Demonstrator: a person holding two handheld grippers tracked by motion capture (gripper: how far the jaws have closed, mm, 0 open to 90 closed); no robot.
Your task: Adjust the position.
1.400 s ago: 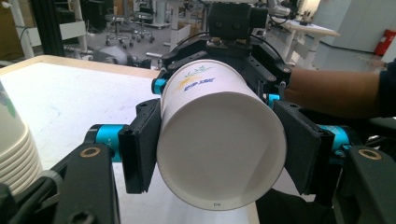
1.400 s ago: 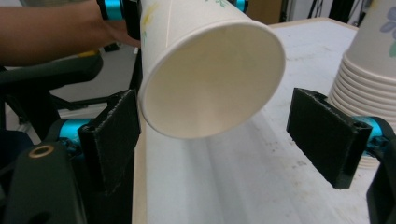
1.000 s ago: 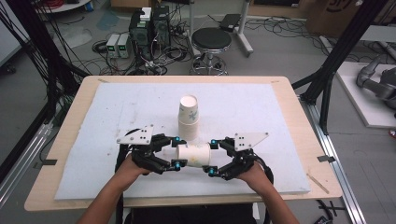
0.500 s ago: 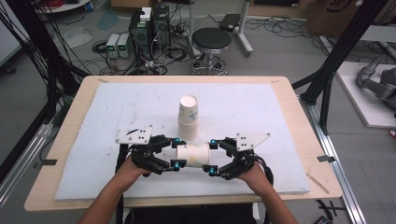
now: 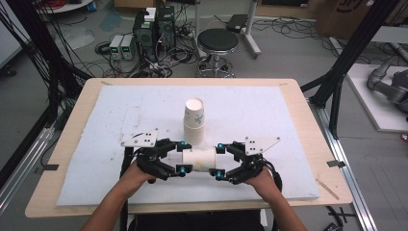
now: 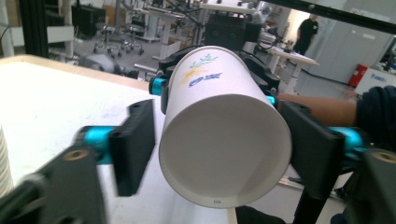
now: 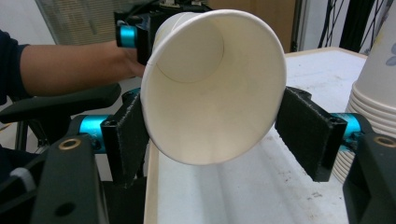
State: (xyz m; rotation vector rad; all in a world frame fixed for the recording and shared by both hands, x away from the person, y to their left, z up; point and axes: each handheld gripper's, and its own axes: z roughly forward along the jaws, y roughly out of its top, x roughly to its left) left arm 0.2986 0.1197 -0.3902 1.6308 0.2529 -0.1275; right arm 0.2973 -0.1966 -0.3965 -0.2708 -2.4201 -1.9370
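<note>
White paper cup [image 6: 224, 126], blue-and-yellow print unreadable: right gripper [image 7: 215, 130] pinches its rim; left gripper [image 6: 219, 144] jaws spread, just opened.

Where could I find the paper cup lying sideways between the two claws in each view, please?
High view: paper cup at bottom centre, just in front of the cup stack.
Left gripper view: paper cup in the centre, base toward the camera; cup stack at the left edge.
Right gripper view: paper cup in the centre, mouth toward the camera; cup stack at the right edge.
</note>
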